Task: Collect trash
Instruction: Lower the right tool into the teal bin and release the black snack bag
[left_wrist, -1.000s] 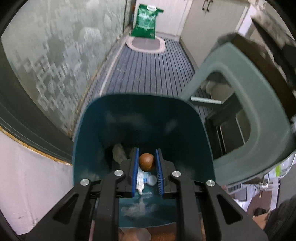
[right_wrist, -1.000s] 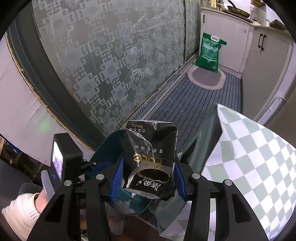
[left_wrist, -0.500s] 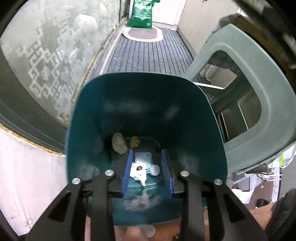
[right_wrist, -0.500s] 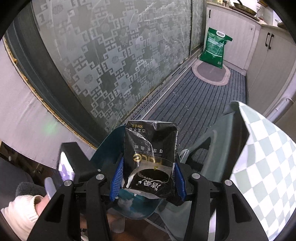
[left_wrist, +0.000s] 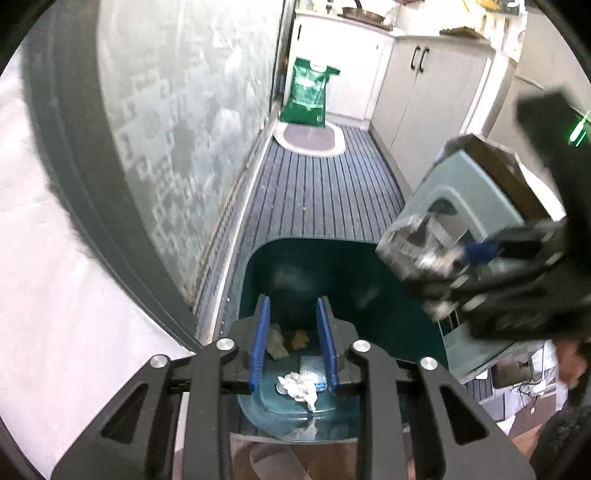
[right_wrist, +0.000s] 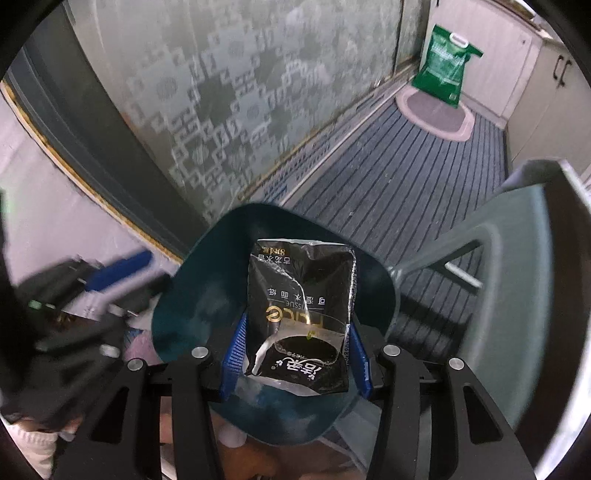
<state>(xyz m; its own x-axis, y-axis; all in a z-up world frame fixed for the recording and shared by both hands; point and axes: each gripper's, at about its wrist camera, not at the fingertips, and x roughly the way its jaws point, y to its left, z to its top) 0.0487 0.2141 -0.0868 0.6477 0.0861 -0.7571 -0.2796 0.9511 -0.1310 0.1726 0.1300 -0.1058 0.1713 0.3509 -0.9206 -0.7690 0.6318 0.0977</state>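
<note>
In the left wrist view, the left gripper (left_wrist: 293, 341) hangs above the teal bin (left_wrist: 388, 280), its blue fingers (left_wrist: 259, 343) spread and holding nothing. A crumpled tissue (left_wrist: 298, 386) lies on the bin's bottom.

In the right wrist view, the right gripper (right_wrist: 293, 354) pinches a black tissue packet (right_wrist: 301, 317) directly above the bin (right_wrist: 207, 280); a green bag (right_wrist: 445, 64) stands far behind the bin.

Left gripper (left_wrist: 293, 341) released brown ball — empty; tissue packet (right_wrist: 301, 317) now over bin (right_wrist: 207, 280).
</note>
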